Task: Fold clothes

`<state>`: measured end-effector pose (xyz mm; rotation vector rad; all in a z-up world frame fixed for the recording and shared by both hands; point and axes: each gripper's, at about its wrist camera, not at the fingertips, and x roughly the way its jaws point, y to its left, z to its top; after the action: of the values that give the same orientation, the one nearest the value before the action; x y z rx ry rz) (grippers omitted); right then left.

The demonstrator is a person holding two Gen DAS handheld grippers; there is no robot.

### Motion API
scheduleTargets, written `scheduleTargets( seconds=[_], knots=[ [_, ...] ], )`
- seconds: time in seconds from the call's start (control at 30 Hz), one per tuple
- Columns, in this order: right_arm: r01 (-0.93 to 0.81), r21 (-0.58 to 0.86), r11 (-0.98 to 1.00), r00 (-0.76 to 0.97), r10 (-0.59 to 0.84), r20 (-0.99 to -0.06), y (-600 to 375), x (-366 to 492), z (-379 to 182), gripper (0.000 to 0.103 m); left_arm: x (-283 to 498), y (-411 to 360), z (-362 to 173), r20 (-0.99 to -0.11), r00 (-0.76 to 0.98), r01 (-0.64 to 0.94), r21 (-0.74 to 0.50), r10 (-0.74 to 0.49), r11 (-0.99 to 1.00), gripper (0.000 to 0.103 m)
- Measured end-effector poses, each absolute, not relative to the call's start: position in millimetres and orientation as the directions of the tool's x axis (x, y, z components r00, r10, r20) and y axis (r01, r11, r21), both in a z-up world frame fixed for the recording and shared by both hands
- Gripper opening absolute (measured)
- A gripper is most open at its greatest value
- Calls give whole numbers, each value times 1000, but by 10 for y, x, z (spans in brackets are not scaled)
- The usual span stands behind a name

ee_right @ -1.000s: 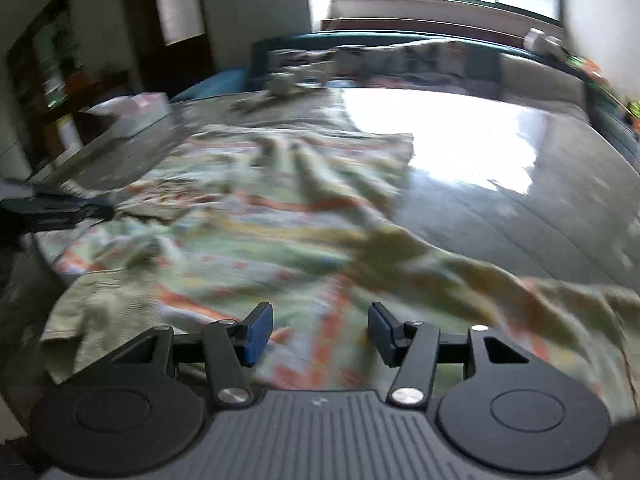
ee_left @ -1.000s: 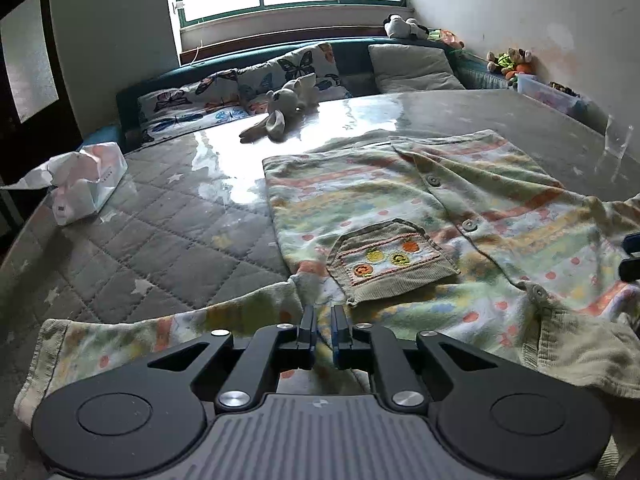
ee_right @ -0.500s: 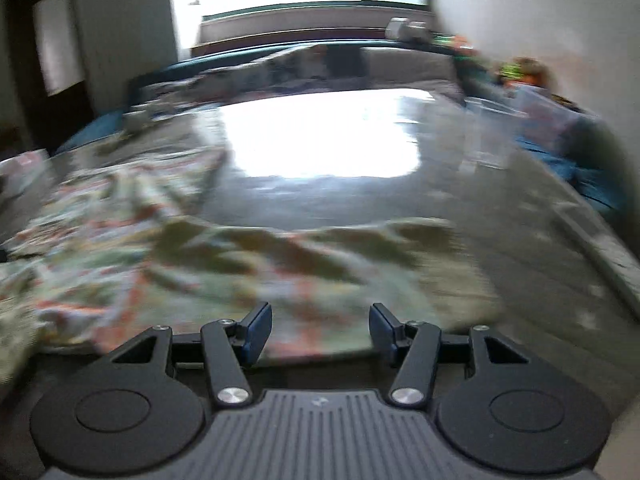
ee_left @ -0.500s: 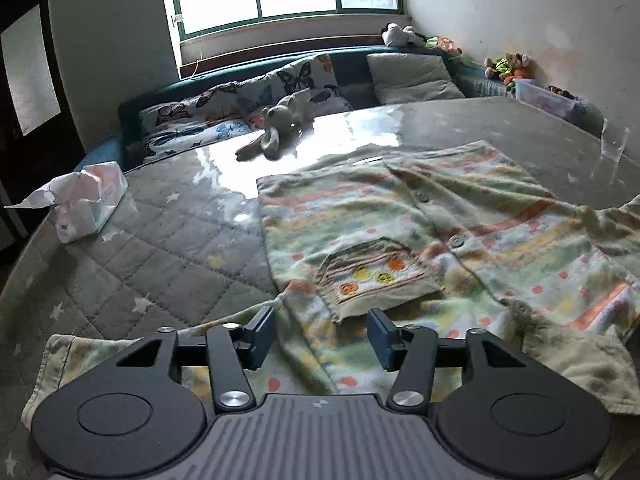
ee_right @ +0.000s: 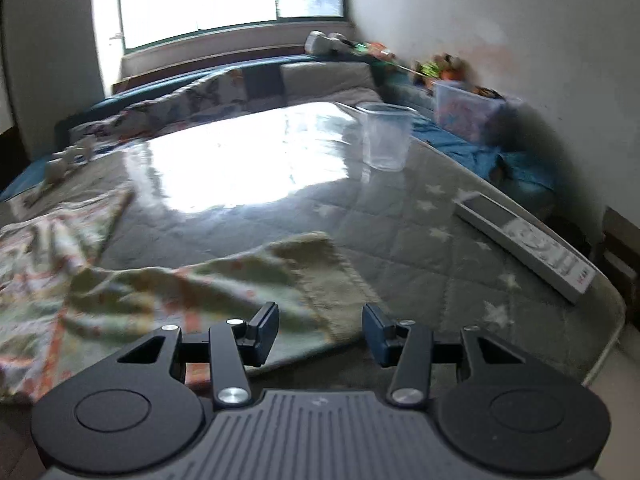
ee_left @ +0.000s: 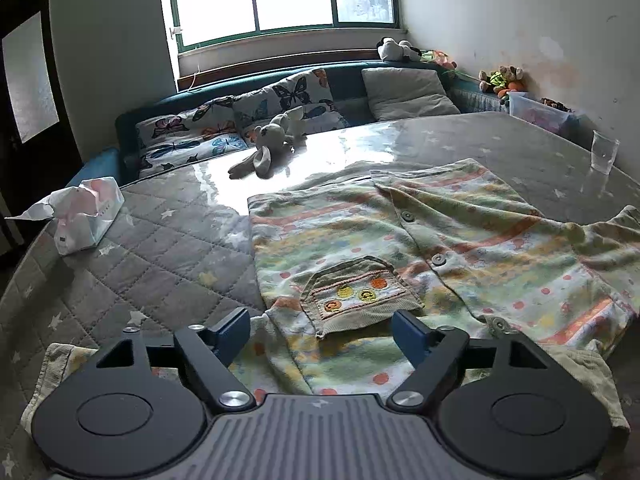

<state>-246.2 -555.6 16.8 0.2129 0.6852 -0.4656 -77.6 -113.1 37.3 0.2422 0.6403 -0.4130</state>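
A child's striped, dotted shirt with buttons and an embroidered chest pocket lies spread face up on the quilted table. My left gripper is open and empty, hovering over the shirt's near left sleeve just below the pocket. In the right wrist view the shirt's other sleeve lies stretched toward the table's right side. My right gripper is open and empty, just above that sleeve's cuff end.
A tissue pack sits at the table's left, a plush rabbit at the back, a clear plastic cup at the right, and a white remote along the right edge. A bench with cushions runs behind.
My left gripper let go of the sleeve, opened wide and pulled back and up. My right gripper stayed open and swung right, from over the shirt body to the far sleeve end.
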Motion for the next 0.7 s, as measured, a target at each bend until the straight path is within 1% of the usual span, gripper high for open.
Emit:
scheduleTargets(
  seconds=[0.07,0.17,0.2,0.27,0.33,0.37,0.5,0.57,0.7],
  knots=[
    [499,19,867,659,-365,-657,-5592,-2443,136,47,-783,-1156,380,-620,723,448,87,-304,890,85],
    [514,24,857,652,-373,-660,-5617,-2442,104,47,-800,-1224,400,-615,722,459,83,-317,884,93],
    [520,26,854,650,-375,-661,-5625,-2442,93,44,-805,-1247,407,-614,721,463,82,-321,883,93],
    [525,40,850,653,-373,-659,-5624,-2445,91,34,-816,-1293,420,-610,720,470,80,-330,879,94],
    [527,67,847,665,-362,-653,-5621,-2452,105,11,-826,-1338,434,-607,719,477,78,-338,875,98],
    [527,81,846,673,-357,-648,-5617,-2454,116,9,-833,-1375,440,-606,717,484,78,-344,872,100],
    [517,100,850,705,-356,-614,-5559,-2454,228,7,-884,-1533,452,-600,707,520,83,-374,850,102],
    [487,113,866,740,-340,-581,-5484,-2449,379,7,-907,-1596,443,-600,699,537,80,-389,840,103],
    [380,162,911,815,-247,-524,-5273,-2382,706,7,-949,-1674,388,-611,680,558,72,-406,827,103]
  ],
)
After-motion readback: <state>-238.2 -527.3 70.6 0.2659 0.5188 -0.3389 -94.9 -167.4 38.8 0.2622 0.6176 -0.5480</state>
